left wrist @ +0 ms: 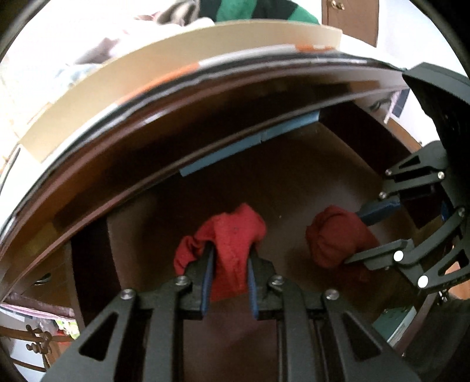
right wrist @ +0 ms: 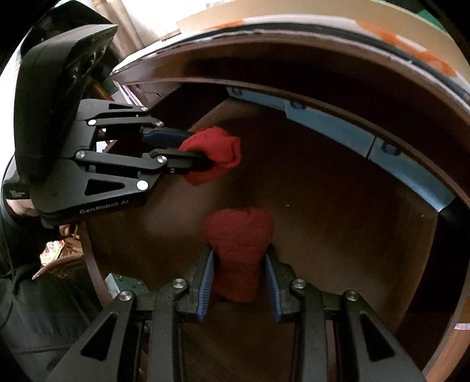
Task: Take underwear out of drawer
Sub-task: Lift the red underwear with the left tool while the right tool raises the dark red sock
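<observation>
- Left tongs (left wrist: 229, 264): clamped on a bright red piece of underwear (left wrist: 232, 235); cloth bunched between the blue pads, a fold spilling out on the left side.
- Right tongs (right wrist: 239, 270): closed on a second, darker red bundle (right wrist: 239, 235); stitched hem visible between the pads, rounded top poking out beyond the tips.
- Both pieces sit inside the open drawer (right wrist: 323, 205), the left-hand one farther in, the right-hand one nearer. Whether either is clear of the drawer floor is hard to tell; the fisheye flattens it.
- Step in hand, as I read it: grasp made on both, lift-out beginning. Neither piece is over the rim yet.
- Next move calls for a rise toward the near side, keeping the cloth clear of the overhanging top edge (left wrist: 205, 123) above the opening, and holding the grip firm since loose folds could slip or snag.
- Drawer: dark brown wood, floor bare apart from the two pieces; pale blue strip (right wrist: 337, 123) along the far wall.
- Beyond: tan board (left wrist: 176, 58) on top of the cabinet, orange marks on its edge; green and dark striped cloth (left wrist: 258, 8) at the far top; ornate metalwork (left wrist: 38, 341) low left.
</observation>
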Demonstrator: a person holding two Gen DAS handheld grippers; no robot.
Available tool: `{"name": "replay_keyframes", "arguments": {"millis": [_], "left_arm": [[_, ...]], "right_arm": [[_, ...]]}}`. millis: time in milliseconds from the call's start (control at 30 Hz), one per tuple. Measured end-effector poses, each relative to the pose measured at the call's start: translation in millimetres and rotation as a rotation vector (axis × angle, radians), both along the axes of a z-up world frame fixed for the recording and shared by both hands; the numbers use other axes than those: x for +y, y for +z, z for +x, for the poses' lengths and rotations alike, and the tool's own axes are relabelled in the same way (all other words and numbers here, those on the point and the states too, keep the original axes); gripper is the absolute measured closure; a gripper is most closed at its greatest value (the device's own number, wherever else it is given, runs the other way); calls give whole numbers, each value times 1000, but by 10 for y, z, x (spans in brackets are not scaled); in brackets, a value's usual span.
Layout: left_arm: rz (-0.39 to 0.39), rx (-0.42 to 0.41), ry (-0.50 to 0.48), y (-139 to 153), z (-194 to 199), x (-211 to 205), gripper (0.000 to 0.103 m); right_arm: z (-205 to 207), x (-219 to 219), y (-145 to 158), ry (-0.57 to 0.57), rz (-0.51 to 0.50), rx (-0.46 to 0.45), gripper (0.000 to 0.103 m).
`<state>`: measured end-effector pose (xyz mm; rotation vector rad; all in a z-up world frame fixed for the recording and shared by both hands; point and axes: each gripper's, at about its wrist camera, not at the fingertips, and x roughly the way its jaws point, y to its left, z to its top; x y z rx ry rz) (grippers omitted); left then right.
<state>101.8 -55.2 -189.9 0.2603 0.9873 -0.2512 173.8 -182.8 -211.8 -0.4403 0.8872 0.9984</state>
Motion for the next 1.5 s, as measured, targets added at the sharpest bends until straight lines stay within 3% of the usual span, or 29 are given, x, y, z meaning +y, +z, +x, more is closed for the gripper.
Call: {"name": "replay_keyframes", "arguments": {"millis": [500,800,1333,1500], "left_arm": [[-14,-153,82,261,-178,298,85],[-39,-235,128,368,-255,412,85],[-99,-301,149,466,-291,379,85],[-104,-344,149,656,-317,420,85]], "right_arm": [[-125,-226,176,-26,117,-107,68],[-276,-326,299,-18,178,-222,68],[-467,-429,424,-14,248,-372,68],[-485,-453,500,-21,273,-378,68]]}}
